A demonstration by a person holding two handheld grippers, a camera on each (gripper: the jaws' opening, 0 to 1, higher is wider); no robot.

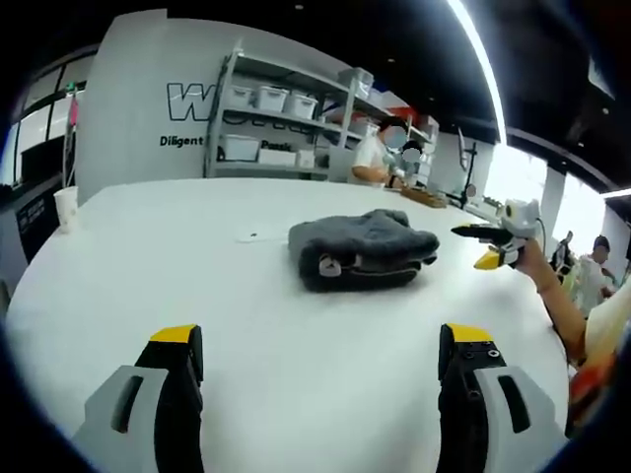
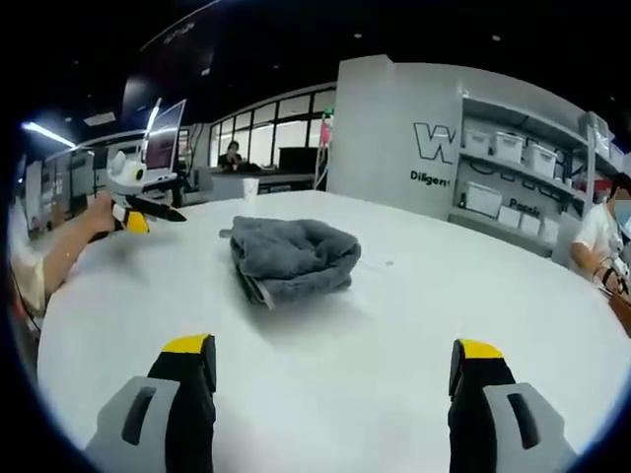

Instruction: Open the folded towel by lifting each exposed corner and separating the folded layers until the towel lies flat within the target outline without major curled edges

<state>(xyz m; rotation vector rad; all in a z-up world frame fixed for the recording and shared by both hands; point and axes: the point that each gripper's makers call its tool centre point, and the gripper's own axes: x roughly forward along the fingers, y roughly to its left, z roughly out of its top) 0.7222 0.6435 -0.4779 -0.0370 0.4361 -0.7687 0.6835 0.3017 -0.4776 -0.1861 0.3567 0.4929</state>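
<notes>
Folded grey towel (image 1: 362,249) on white table (image 1: 177,266), shelving (image 1: 286,118) behind.

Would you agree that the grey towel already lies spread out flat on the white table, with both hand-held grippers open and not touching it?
Not quite: the grey towel is not spread flat; it sits folded in a bunched bundle, as the left gripper view shows. The rest holds: it lies on the white table, and both the left hand-held gripper and the right hand-held gripper are open and clear of it.
</notes>
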